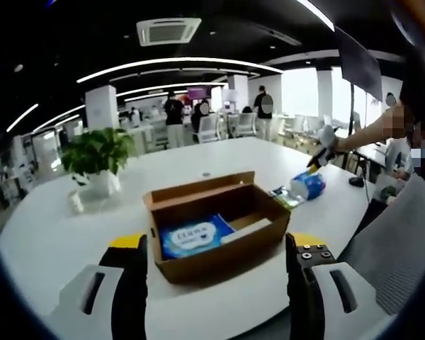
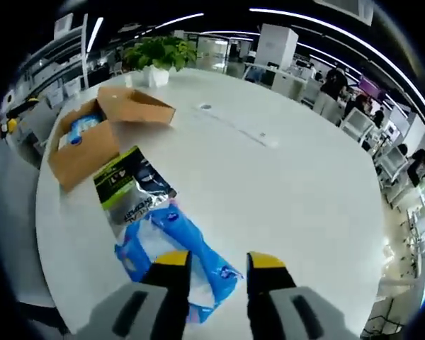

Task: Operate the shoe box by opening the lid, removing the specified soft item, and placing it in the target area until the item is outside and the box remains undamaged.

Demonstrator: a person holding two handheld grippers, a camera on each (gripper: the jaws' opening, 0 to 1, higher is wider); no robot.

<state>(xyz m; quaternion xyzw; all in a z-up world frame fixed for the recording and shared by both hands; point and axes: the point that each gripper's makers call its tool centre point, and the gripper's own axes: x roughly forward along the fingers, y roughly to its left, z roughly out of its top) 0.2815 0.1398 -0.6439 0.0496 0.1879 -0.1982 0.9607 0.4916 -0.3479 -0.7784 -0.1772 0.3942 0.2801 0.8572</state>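
A cardboard box (image 1: pixel 216 227) sits open on a white table (image 1: pixel 57 241), its lid (image 1: pixel 198 190) folded back on the far side. Inside lies a blue packet (image 1: pixel 195 236) beside a pale strip of card.

In the left gripper view, the left gripper (image 1: pixel 216 265) hangs in front of the box, its 2 jaws spread wide on either side of the box and holding nothing. Far right on the table, the right gripper (image 1: pixel 316 161) meets a blue and white soft pack (image 1: pixel 308 185), which lies outside the box next to a green and black packet (image 1: pixel 283 196).

In the right gripper view, the right gripper (image 2: pixel 216 273) has its 2 jaws parted just above the soft pack (image 2: pixel 166 251); I cannot tell whether they touch it. A potted plant (image 1: pixel 98 159) stands behind the box.
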